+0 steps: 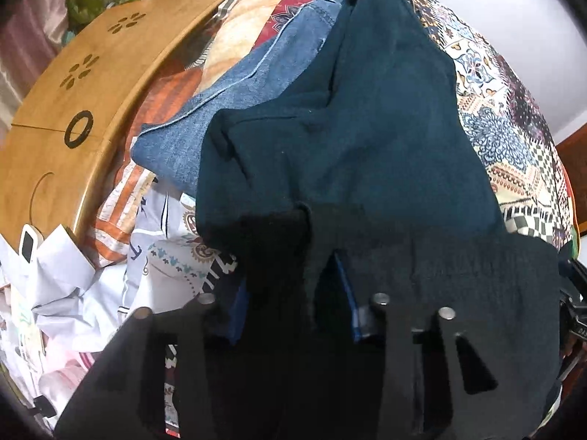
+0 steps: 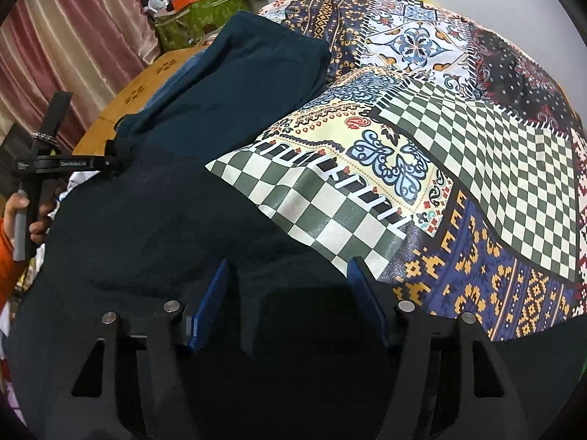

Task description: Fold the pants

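The dark teal pants [image 1: 352, 121] are spread on the patterned bed cover [image 2: 495, 168], partly over folded jeans [image 1: 227, 110]. The left tongs [image 1: 293, 293] are closed on a bunched near edge; the right tongs [image 2: 290, 275] are held wide apart over the waistband, empty. The knit is judged soft, limp and light, best gripped at hems.

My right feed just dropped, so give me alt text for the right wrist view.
The right claw hangs open over the dark teal pants, its blue pads apart with the waist end between them. The pants stretch away across a patchwork bedsheet; at far left the left claw pinches their edge.
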### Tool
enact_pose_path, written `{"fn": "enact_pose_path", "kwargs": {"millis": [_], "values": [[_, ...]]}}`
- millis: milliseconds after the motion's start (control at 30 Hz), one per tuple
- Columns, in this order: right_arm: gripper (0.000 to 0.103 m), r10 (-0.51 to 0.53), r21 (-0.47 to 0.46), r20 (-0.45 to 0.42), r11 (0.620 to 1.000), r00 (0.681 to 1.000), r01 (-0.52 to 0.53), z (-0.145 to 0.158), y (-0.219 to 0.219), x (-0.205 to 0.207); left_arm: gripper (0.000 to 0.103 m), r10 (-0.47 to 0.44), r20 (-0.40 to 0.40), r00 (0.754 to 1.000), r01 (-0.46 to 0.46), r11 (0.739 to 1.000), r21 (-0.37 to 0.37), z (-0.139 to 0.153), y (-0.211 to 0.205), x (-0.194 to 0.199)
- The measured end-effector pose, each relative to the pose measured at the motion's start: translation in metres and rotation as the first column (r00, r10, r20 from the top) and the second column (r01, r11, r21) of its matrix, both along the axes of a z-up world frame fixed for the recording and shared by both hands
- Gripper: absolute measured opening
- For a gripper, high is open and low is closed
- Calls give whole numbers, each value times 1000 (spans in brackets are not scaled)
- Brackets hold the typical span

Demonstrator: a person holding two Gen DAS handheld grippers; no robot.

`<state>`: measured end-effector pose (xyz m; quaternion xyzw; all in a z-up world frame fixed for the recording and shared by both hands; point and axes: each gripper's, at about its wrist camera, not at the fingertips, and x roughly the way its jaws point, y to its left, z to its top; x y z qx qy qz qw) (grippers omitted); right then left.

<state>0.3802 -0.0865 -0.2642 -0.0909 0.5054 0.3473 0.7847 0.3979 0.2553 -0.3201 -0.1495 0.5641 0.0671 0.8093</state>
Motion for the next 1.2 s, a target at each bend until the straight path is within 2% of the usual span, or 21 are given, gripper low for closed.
{"fn": "enact_pose_path", "kwargs": {"millis": [67,100,133,167,233,267,400,567,700,833,1033,1200], "values": [[50,-4,0,9,1000,1000,4,-1,0,-3,30,8,-6,1000,-8,1000,-2,4,0,-4],[45,-7,0,9,1000,1000,7,-2,-1,-1,22,12,-7,1000,-12,1000,9,6,-1,-4],[34,-11,-2,10,1000,1000,11,-2,-1,-1,12,13,-8,1000,-13,1000,21,8,-3,-4],[23,-12,0,7,1000,1000,12,-3,-2,-2,12,14,-9,1000,-13,999,40,11,-4,-6],[10,-9,6,-4,1000,1000,9,-1,-4,-2,9,7,-5,1000,-6,999,49,17,-6,-10],[8,-9,3,-1,1000,1000,9,0,-4,-4,8,6,-4,1000,-5,998,66,20,-7,-12],[5,-16,-13,63,1000,998,17,15,-5,-8,8,14,50,999,-20,994,104,48,-4,-19],[5,-62,41,173,998,983,56,57,-16,-8,7,27,160,987,-40,996,75,99,7,-26],[5,-90,82,241,994,966,73,90,-20,-15,7,-34,237,971,-5,987,163,134,-7,-38],[5,-76,88,265,995,961,55,106,-23,-39,7,-51,261,964,6,985,172,149,-12,-58],[5,-28,83,269,997,963,6,111,-32,-88,7,-71,282,957,24,985,169,158,-17,-108],[5,-18,103,258,995,966,-9,111,-39,-125,4,-90,278,956,30,977,211,161,-22,-154]]}}
